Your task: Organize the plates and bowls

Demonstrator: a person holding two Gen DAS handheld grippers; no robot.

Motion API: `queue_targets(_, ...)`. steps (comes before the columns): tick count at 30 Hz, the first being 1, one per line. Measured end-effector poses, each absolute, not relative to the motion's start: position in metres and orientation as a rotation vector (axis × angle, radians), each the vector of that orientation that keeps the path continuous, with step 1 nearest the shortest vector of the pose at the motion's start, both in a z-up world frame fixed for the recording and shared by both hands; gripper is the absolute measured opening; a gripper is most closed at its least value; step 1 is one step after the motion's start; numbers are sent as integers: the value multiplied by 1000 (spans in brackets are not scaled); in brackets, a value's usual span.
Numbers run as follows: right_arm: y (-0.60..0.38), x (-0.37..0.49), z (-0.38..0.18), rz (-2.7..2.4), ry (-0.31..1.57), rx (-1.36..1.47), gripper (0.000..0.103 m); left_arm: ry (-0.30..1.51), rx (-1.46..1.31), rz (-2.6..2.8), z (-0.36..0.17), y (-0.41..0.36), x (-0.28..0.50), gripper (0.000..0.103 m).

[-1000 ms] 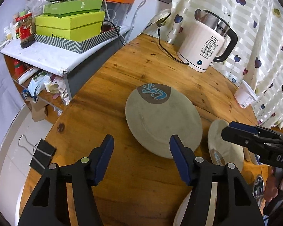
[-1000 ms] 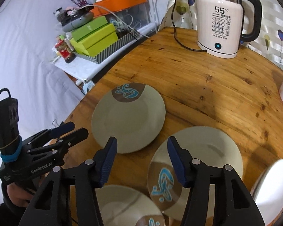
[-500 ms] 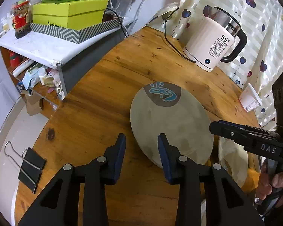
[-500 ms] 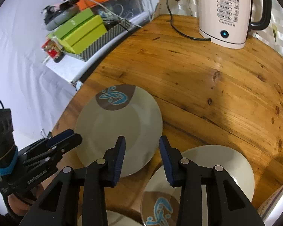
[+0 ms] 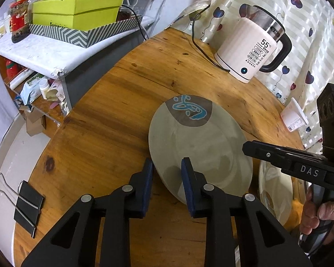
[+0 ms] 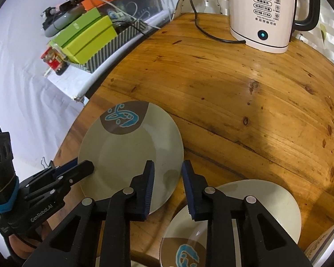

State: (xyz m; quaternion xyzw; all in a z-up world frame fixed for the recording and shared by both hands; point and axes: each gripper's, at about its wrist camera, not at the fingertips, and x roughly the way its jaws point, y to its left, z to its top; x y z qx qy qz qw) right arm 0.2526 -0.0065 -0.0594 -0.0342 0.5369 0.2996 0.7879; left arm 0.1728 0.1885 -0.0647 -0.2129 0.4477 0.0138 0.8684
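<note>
Plate: a grey-green plate (image 5: 200,146) with a brown patch and blue motif at its 12 o'clock edge is seen lying flat on the wooden table (image 5: 113,138), near the table's left edge.
Binder clip: a black binder clip (image 5: 26,207) is seen at the table's 8 o'clock edge, well apart from the plate and not needed for the task.
Left gripper: the left gripper (image 5: 167,166) is set astride the plate's rim at about 7 o'clock; its jaws are closing, narrow already, with the rim between the blue pads, though contact cannot be confirmed.
Right gripper: the right gripper (image 6: 168,169) is placed over the same plate's rim at about 4 o'clock; its jaws are also closing with the rim between them, pressure not yet evident.
Reason for placement: opposite sides of the rim are taken, presumably so the plate can be lifted level by both tools.
Second plate: a second plate (image 6: 262,202) of like pattern is seen at 5 o'clock, just beside the first, judged the likely stacking place.
Kettle: a white kettle (image 5: 251,51) is kept at the far 1 o'clock edge, clear of the work.
</note>
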Motion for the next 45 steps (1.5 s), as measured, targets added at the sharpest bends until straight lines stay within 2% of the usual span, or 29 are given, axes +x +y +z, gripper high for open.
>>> queue_targets(8,-9,255,-65,625,1166,-64,15,931,-440,30,-63,189,171,26)
queue_targets(28,-15,234,-46,631,1144,-50,15,902,-417,37,-42,185,152,26)
queue_targets(45,-55,161,-21,600,1111,-25,15,891,-378,-5,-18,152,96,26)
